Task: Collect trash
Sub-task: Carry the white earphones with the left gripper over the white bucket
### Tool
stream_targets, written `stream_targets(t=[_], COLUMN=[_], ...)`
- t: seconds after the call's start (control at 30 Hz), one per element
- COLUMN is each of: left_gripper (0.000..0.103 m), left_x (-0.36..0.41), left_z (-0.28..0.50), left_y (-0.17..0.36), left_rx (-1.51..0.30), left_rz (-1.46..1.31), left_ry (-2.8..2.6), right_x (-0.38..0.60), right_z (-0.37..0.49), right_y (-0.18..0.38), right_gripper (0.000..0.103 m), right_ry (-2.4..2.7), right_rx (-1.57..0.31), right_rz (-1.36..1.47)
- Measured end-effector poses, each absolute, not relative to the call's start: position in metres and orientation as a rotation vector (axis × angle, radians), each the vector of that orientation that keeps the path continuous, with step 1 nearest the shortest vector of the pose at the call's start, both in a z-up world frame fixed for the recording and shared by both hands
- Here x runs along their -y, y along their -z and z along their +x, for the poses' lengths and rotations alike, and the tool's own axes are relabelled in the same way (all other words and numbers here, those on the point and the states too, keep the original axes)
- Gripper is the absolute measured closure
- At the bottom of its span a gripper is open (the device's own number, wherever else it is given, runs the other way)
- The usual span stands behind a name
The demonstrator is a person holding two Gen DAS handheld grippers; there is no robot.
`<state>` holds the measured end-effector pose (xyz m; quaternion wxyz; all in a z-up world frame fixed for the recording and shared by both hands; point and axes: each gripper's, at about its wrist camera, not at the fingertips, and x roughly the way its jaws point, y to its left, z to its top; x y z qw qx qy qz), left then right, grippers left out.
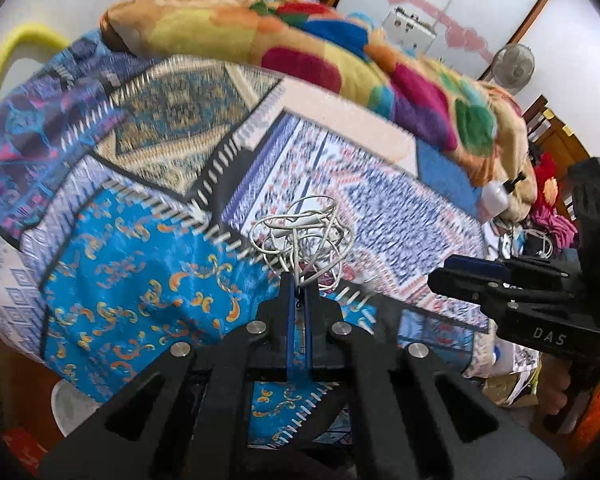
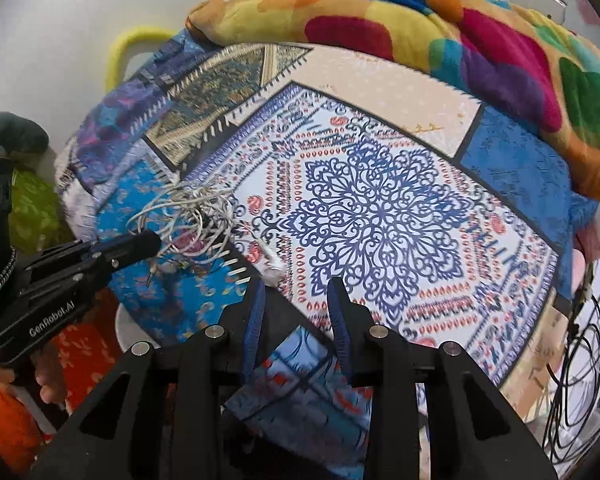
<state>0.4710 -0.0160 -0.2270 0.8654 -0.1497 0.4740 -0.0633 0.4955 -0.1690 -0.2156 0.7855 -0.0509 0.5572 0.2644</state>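
Note:
A tangle of white earphone cable (image 1: pixel 302 234) lies on the patchwork bedspread (image 1: pixel 140 264). My left gripper (image 1: pixel 300 280) is shut on a strand of it, fingers nearly together. In the right wrist view the cable tangle (image 2: pixel 188 220) sits at the bedspread's left part, with the left gripper (image 2: pixel 148 242) reaching into it from the left. My right gripper (image 2: pixel 296 284) is open and empty, low over the near edge of the bedspread (image 2: pixel 380 208). It shows in the left wrist view (image 1: pixel 452 276) at the right, apart from the cable.
A crumpled multicoloured blanket (image 1: pixel 300 40) lies along the far side of the bed. A white charger (image 1: pixel 494 200) and dark cables (image 2: pixel 580 360) lie at the right. A fan (image 1: pixel 514 64) stands by the far wall. A yellow hose (image 1: pixel 16 52) curves at the left.

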Motion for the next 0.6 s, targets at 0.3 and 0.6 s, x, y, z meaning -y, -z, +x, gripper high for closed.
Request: stream_targets(t=[0.3, 0.6], left_gripper=[0.101, 0.101], left_x=[-0.015, -0.083], left_z=[0.418, 0.322], left_y=[0.158, 0.128], left_rx=[-0.856, -0.807], left_rz=[-0.320, -0.347], left_ry=[0.056, -0.116], right_x=[0.164, 0.120], right_z=[0.466, 0.408], right_y=[0.164, 0.120], right_gripper=[0.073, 0.073], right_ry=[-0.568, -0.660], right_rx=[-1.119, -1.029], right_rz=[-0.115, -0.150])
